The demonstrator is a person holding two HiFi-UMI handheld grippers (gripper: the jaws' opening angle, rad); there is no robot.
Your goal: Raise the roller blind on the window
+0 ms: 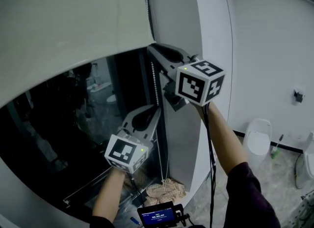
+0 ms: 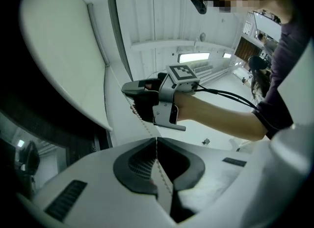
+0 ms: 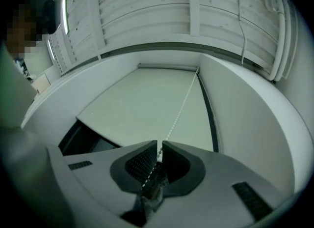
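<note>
The pale roller blind (image 1: 64, 30) covers the upper part of the dark window (image 1: 59, 138); its lower edge curves across the pane. A white bead chain (image 1: 156, 87) hangs along the window's right side. My right gripper (image 1: 151, 49) is the higher one, shut on the chain close to the blind's edge. My left gripper (image 1: 158, 108) is shut on the same chain lower down. In the left gripper view the chain (image 2: 142, 120) runs from the jaws up to the right gripper (image 2: 128, 90). In the right gripper view the chain (image 3: 180, 110) rises across the blind (image 3: 137, 109) toward its top roller.
A white wall pier (image 1: 181, 138) stands right of the window. On the floor below lie crumpled brown paper (image 1: 167, 191) and a small screen device (image 1: 157, 215). A toilet (image 1: 257, 136) and a brush (image 1: 276, 148) stand at the right.
</note>
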